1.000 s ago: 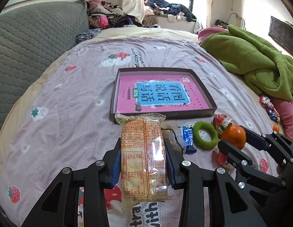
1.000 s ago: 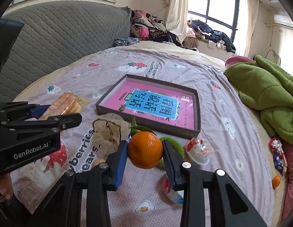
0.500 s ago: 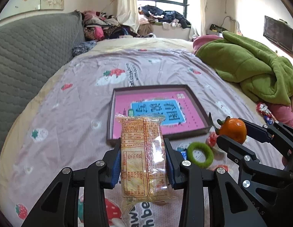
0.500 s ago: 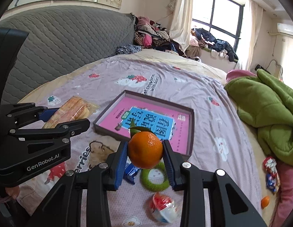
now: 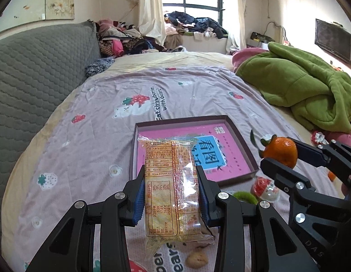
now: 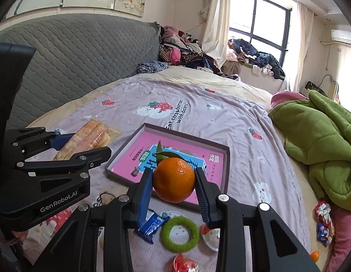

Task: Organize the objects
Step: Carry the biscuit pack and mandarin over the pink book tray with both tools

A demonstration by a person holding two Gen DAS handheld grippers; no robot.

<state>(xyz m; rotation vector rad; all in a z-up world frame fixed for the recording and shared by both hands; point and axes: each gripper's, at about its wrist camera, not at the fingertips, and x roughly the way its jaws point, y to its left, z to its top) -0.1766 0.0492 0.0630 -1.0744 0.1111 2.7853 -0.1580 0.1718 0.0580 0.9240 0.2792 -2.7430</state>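
My left gripper (image 5: 171, 176) is shut on a clear-wrapped biscuit packet (image 5: 169, 185), held lengthwise above the bedspread; from the right wrist view the packet (image 6: 84, 141) shows at the left. My right gripper (image 6: 174, 176) is shut on an orange tangerine (image 6: 174, 180) with green leaves, which the left wrist view shows at the right (image 5: 281, 151). A shallow box (image 5: 241, 149) with a pink and blue printed bottom lies open on the bed just beyond both grippers; its rim (image 6: 226, 158) is seen behind the tangerine.
Below the right gripper lie a green fuzzy ring (image 6: 180, 231), a blue snack wrapper (image 6: 151, 226) and red-and-white wrapped sweets (image 6: 210, 234). A small beige lump (image 5: 196, 260) lies near the left gripper. A green quilt (image 6: 322, 140) fills the right side, a grey headboard (image 6: 69, 61) the left.
Both grippers have risen and moved forward with their loads, so the box now sits closer under them. The ring and wrappers have slid lower in both views.
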